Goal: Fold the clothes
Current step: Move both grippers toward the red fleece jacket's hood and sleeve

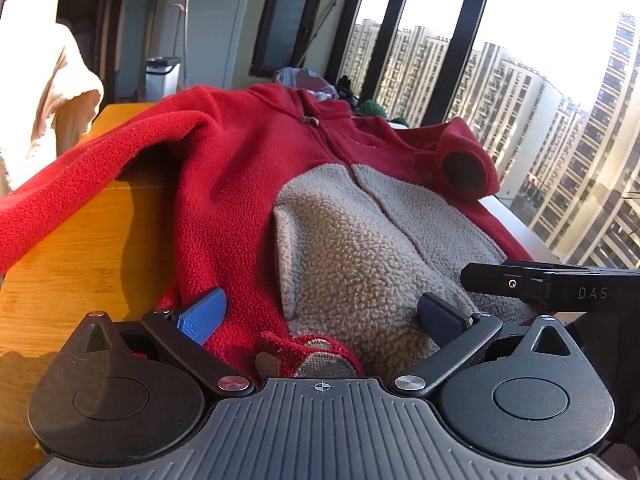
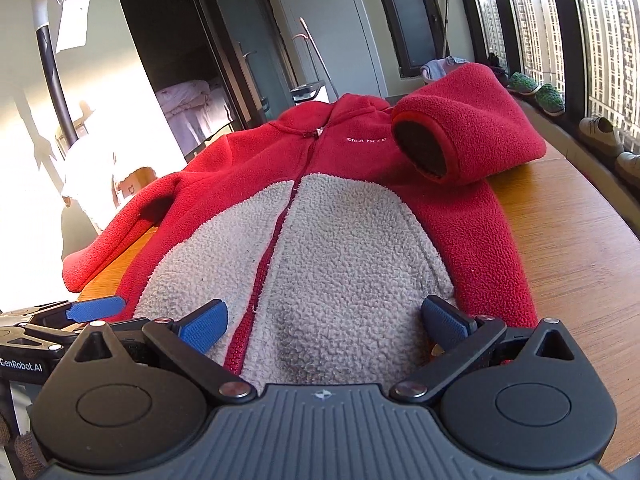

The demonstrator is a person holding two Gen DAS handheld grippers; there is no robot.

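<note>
A red fleece jacket with a grey pile front panel lies face up on the wooden table, zip closed, collar at the far end. One sleeve is folded onto the chest, its dark cuff opening facing me. The other sleeve stretches out to the left over the table's edge. My left gripper is open at the hem, a bunched bit of hem between its fingers. My right gripper is open over the grey panel, straddling the zip. The left gripper's blue pad shows beside it.
Tall windows run along the right with several shoes on the sill. A pile of clothes lies beyond the collar. White fabric stands at the left. Bare table top lies right of the jacket.
</note>
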